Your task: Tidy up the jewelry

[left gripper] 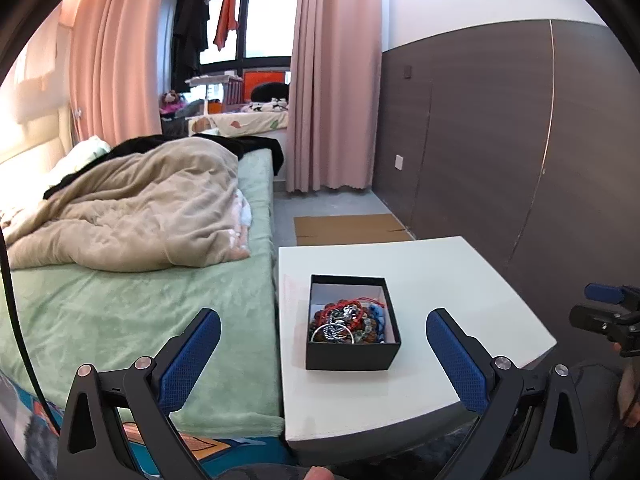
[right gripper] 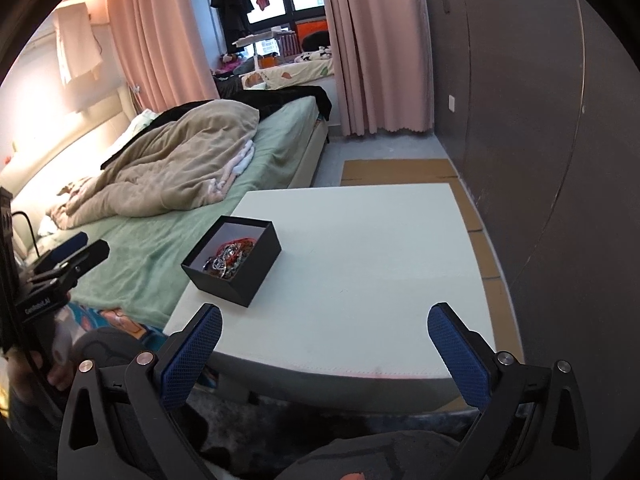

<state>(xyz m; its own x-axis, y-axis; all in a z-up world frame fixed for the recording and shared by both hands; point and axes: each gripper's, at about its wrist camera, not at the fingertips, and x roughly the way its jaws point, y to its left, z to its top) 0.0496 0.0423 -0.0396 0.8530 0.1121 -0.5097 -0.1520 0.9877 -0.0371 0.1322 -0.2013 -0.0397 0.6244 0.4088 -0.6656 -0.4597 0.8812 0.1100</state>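
A black open box (left gripper: pixel 352 356) stands on a white table (left gripper: pixel 440 280) near its left edge. It holds a tangle of jewelry (left gripper: pixel 348 322): red cord, beads, a silver ring-shaped piece. My left gripper (left gripper: pixel 323 340) is open and empty, held in front of the box and short of it. In the right wrist view the box (right gripper: pixel 240 276) sits at the table's (right gripper: pixel 380 260) left side with the jewelry (right gripper: pixel 230 258) inside. My right gripper (right gripper: pixel 325 338) is open and empty, near the table's front edge, right of the box.
A bed with a green sheet (left gripper: pixel 132 320) and a beige duvet (left gripper: pixel 140 216) runs along the table's left side. A dark panelled wall (left gripper: pixel 520 140) stands on the right. Flat cardboard (left gripper: pixel 352 228) lies on the floor beyond the table. Pink curtains (left gripper: pixel 332 80) hang at the back.
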